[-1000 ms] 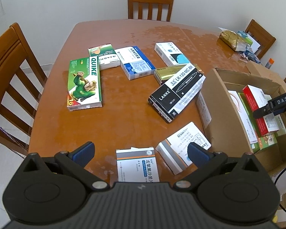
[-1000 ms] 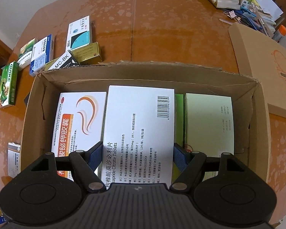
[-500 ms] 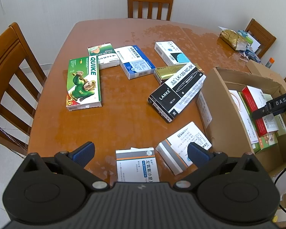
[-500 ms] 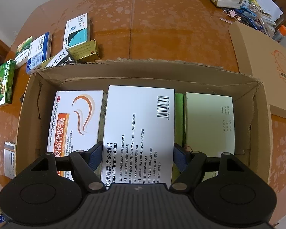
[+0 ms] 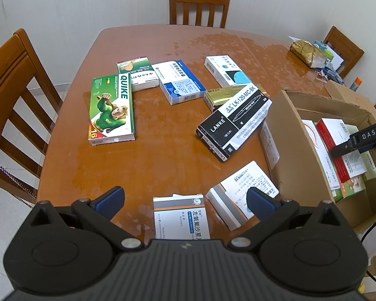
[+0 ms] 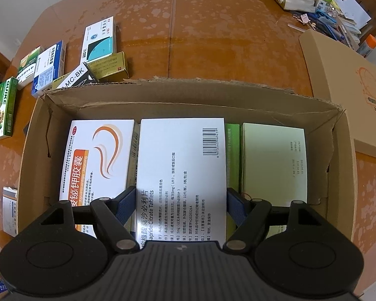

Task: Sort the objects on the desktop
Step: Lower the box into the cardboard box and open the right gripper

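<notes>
One flat white tablet box [image 6: 180, 175] sits clamped between the right gripper [image 6: 180, 207] fingers, low inside the brown cardboard carton [image 6: 27, 135]. Best to lower it flat before letting go. Beside the carton, left gripper [image 5: 185, 198] hovers, fingers apart, empty.

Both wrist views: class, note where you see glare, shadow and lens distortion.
Left wrist view: ceiling light glares off the glossy table; the chairs bow outward at the fisheye rim. Right wrist view: the gripper shades the near end of the white box; the carton walls curve.
</notes>
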### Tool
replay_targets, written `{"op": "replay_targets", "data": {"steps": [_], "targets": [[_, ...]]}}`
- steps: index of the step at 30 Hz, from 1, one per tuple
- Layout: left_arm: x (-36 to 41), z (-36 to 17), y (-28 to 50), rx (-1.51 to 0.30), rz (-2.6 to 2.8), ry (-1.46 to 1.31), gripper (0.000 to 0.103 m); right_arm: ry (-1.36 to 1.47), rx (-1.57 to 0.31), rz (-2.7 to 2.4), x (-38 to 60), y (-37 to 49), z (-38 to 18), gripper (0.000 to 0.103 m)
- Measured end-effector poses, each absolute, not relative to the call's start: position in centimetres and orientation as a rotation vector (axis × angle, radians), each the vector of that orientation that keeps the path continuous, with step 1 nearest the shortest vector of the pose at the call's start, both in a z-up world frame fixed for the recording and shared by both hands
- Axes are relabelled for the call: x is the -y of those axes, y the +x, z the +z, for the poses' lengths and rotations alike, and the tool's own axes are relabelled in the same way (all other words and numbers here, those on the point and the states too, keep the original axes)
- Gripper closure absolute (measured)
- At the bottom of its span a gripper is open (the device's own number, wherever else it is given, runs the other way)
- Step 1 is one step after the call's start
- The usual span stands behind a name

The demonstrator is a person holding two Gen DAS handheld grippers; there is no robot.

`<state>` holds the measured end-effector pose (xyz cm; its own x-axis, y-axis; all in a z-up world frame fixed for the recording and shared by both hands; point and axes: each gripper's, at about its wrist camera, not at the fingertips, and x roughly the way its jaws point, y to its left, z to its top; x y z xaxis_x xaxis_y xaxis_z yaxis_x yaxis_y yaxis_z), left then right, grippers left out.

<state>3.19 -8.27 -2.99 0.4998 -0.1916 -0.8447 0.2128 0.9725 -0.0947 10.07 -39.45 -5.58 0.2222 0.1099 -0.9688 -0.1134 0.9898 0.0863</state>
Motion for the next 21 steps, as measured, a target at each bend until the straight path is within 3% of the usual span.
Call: {"op": "replay_targets", "data": {"steps": [12,21], "targets": [[8.2,-2.8,2.9,-1.012,-0.241,0.022,0.0,0.128,-1.316,0.179,41.3,8.9,-2.8,0.022],[8.2,-2.7,2.5,-1.013,-0.233,0.021,0.0,0.304,-1.453,0.329,41.3,6.7,-3.6,0.019]]}}
